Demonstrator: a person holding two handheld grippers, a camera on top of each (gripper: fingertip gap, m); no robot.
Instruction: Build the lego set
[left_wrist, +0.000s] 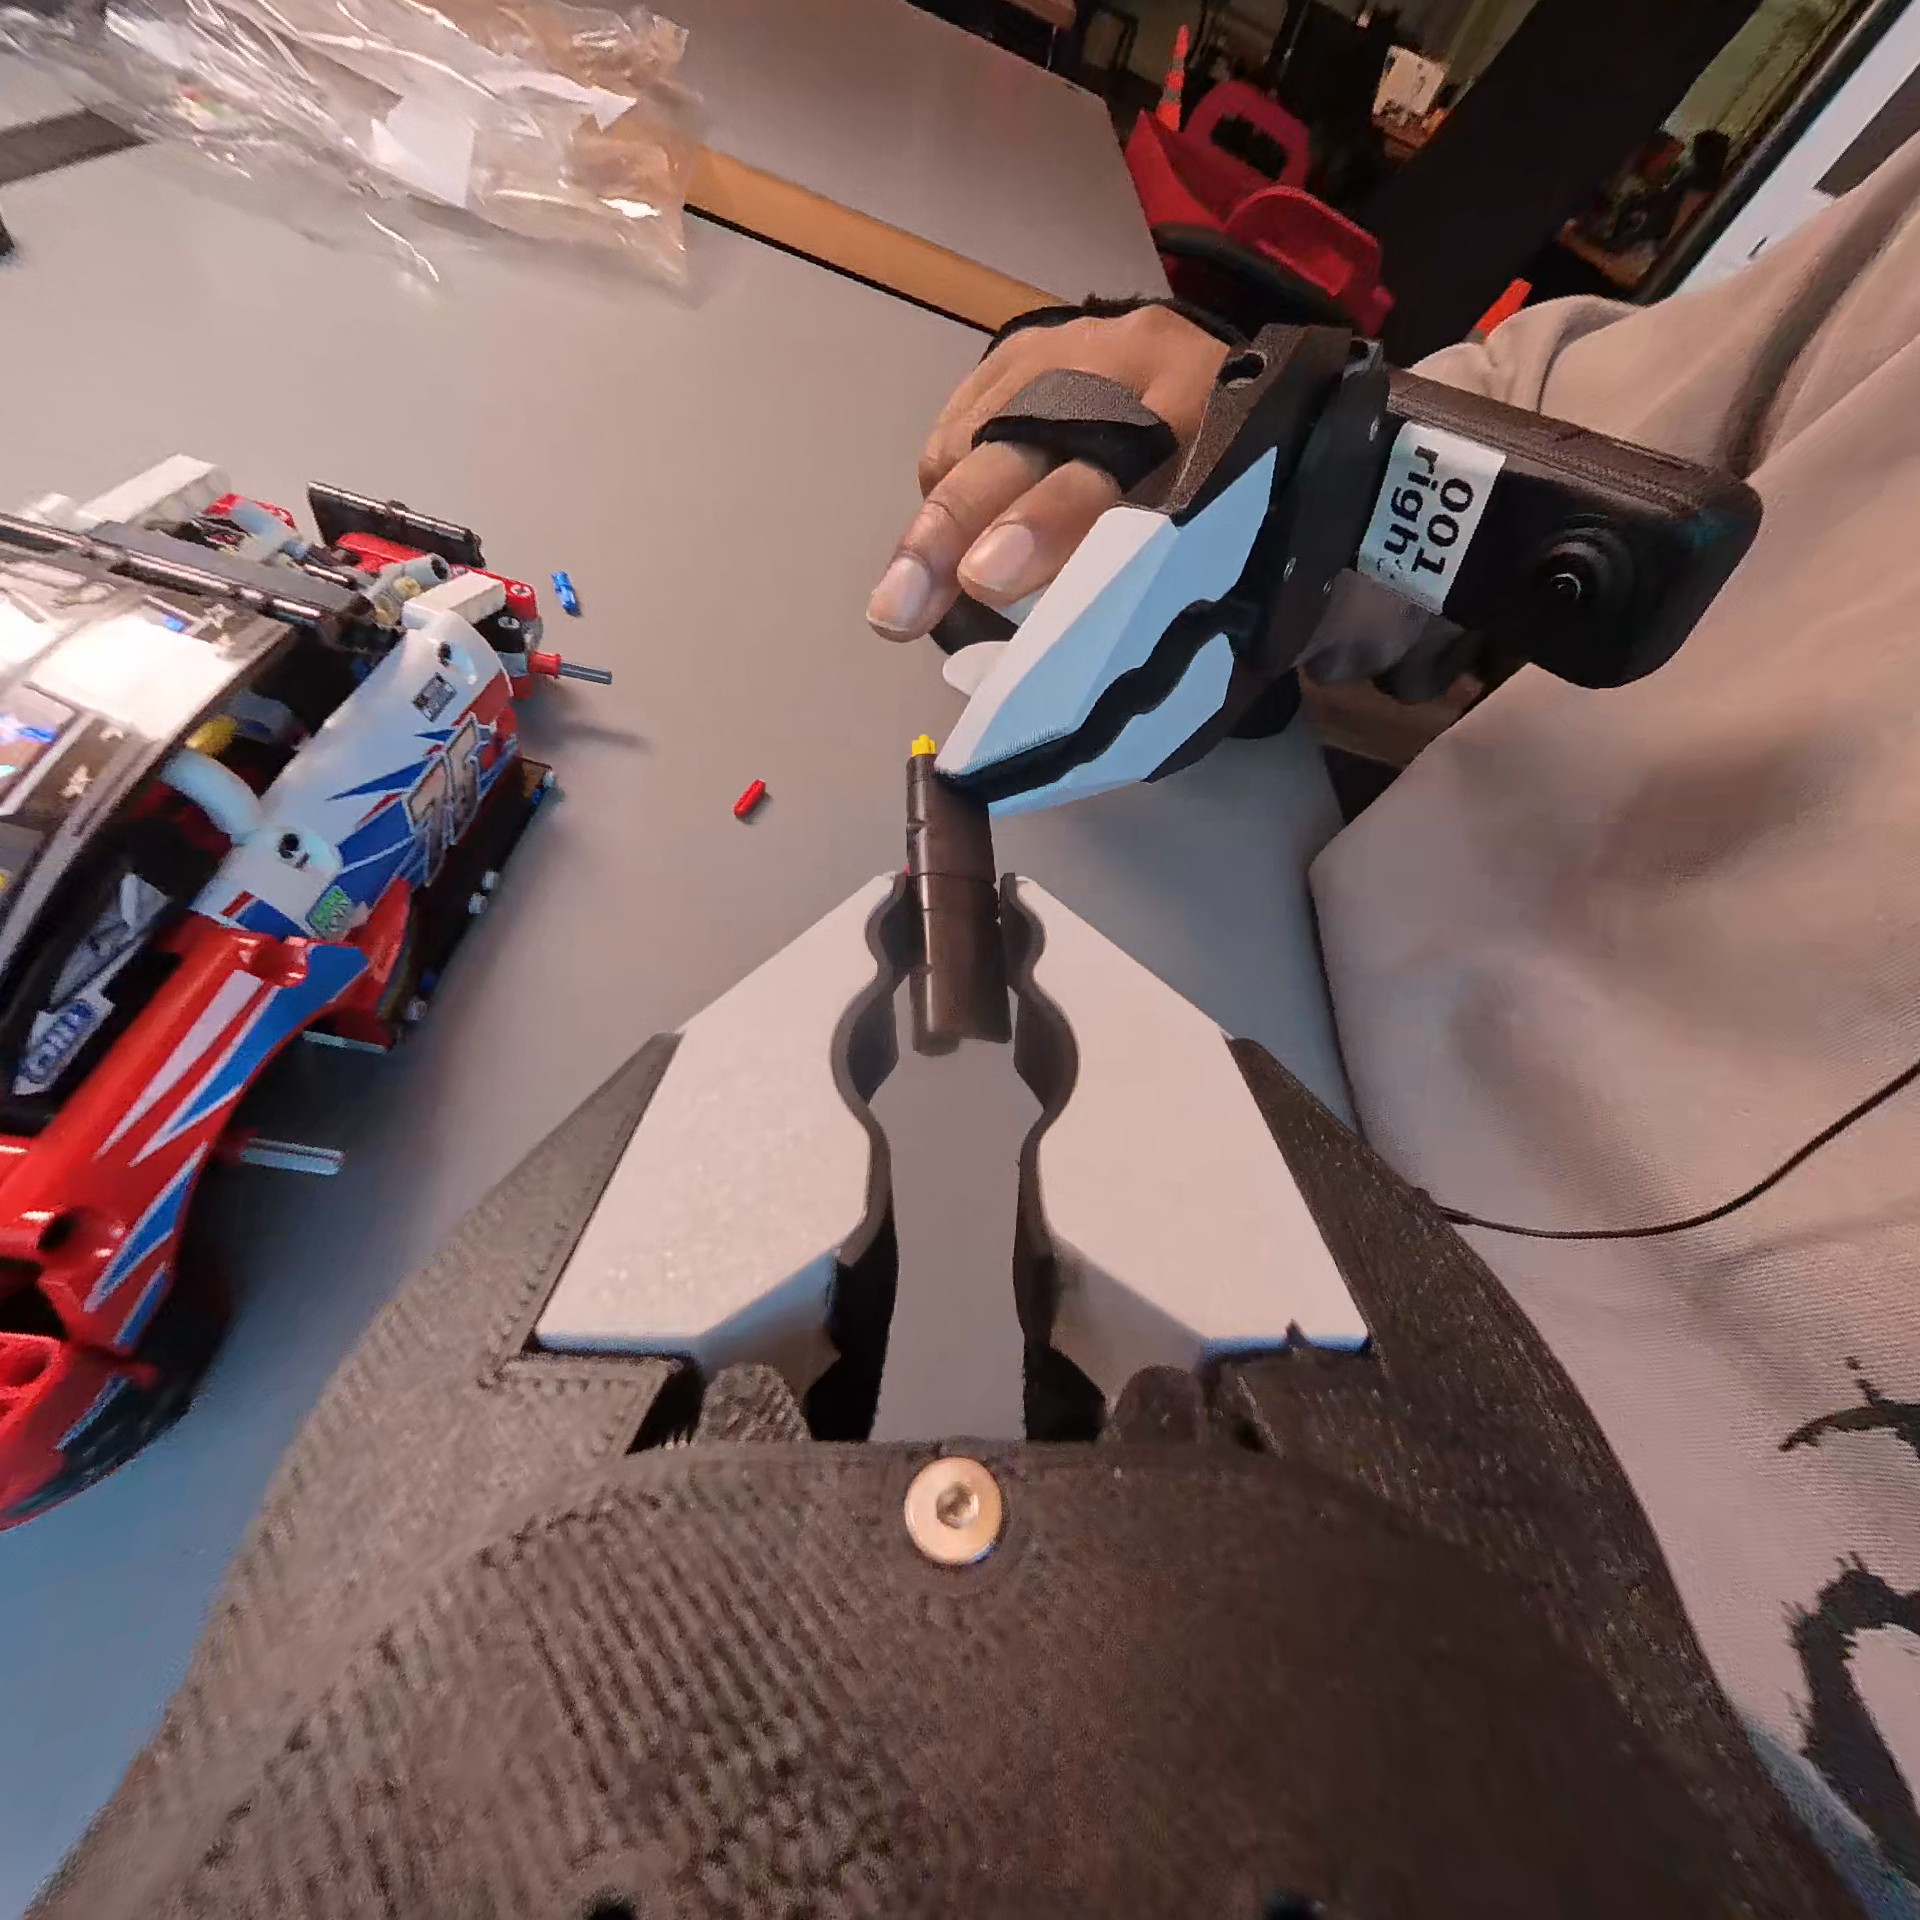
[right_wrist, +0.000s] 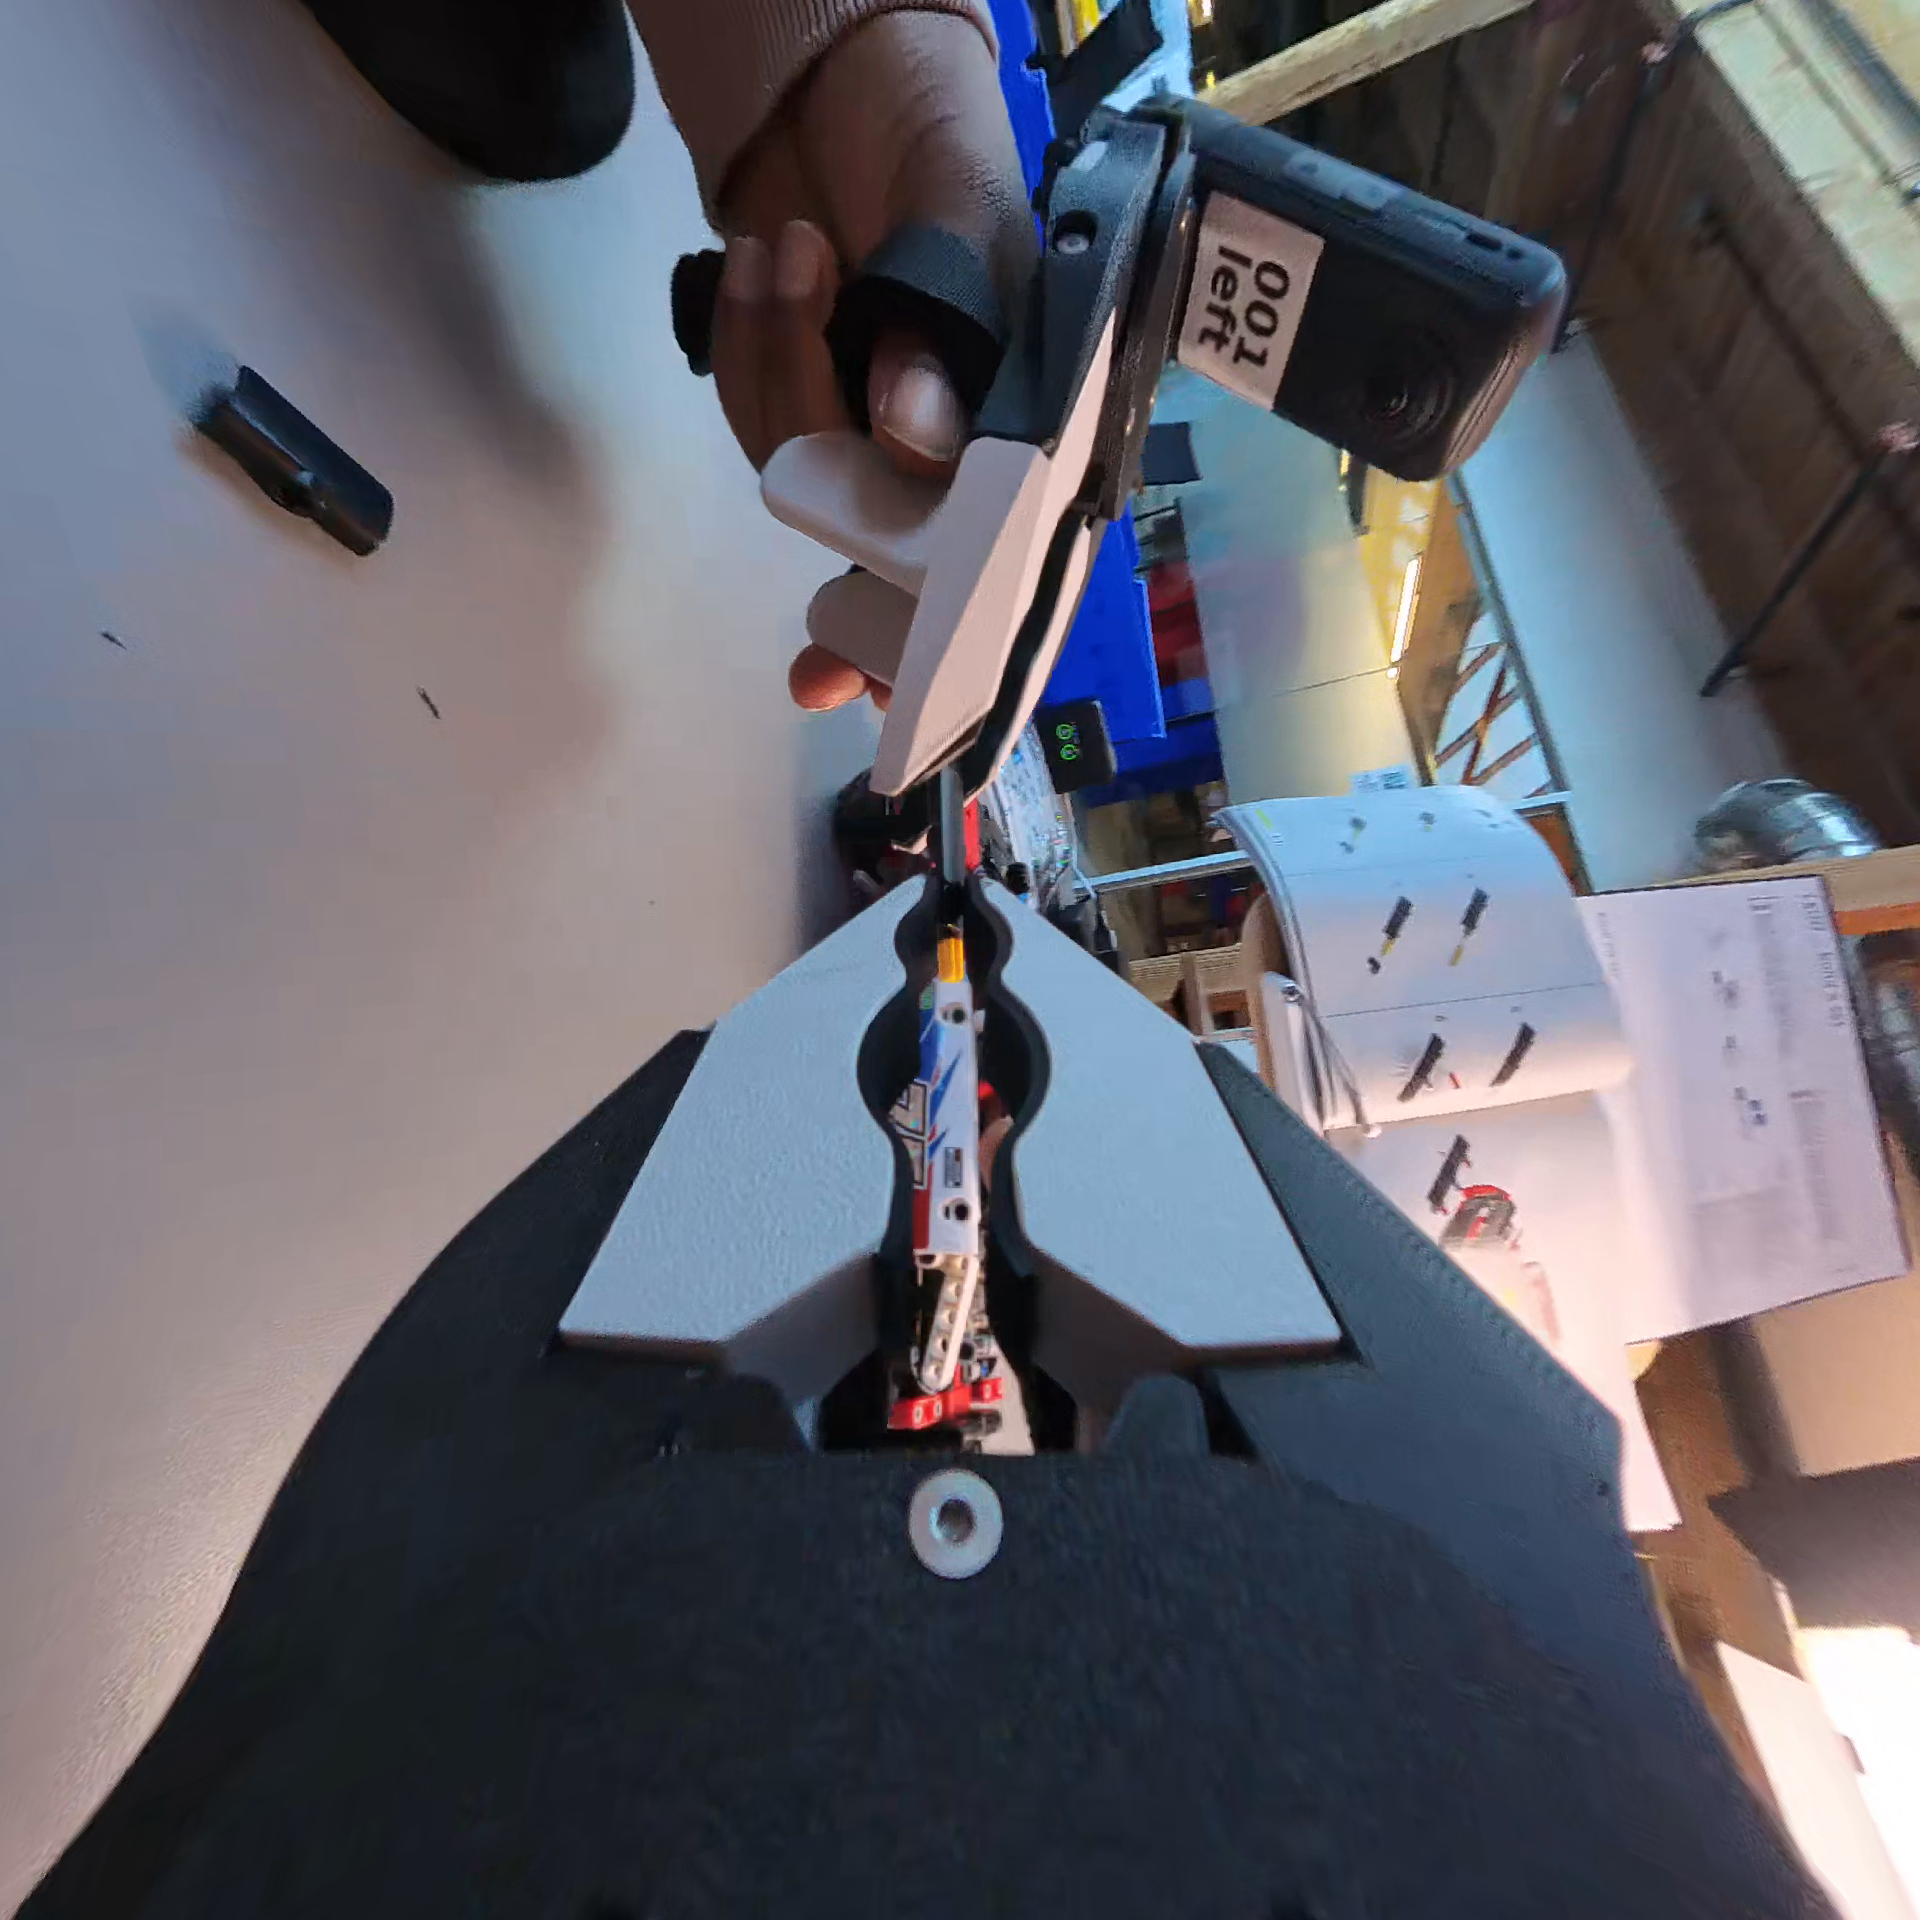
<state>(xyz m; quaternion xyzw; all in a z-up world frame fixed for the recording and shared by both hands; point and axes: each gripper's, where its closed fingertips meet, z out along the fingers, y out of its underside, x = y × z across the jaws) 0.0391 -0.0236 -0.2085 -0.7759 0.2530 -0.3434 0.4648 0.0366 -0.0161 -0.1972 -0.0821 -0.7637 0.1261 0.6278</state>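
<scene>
Counting what lies on the grey table: one partly built red, white and blue Lego car, one loose red pin, one blue pin near the car's rear, one heap of clear plastic bags, and one dark rod-shaped Lego piece with a yellow tip. In the right wrist view there is also one flat black block lying alone on the table, and one open instruction booklet standing off to the side. There are two grippers, each in a person's hand. The left gripper is clenched on the lower part of the dark piece, its jaws narrowed to the width of the rod, which stands nearly upright between them above the table, just beside the car's right flank. The right gripper has its jaws pressed almost together, and its tip meets the yellow end of the same piece; in the right wrist view the yellow section sits between the right gripper's fingertips. The car is cut off at the left edge of the left wrist view, and through the right gripper's gap only a thin strip of it shows. The far room is blurred and hard to make out.
</scene>
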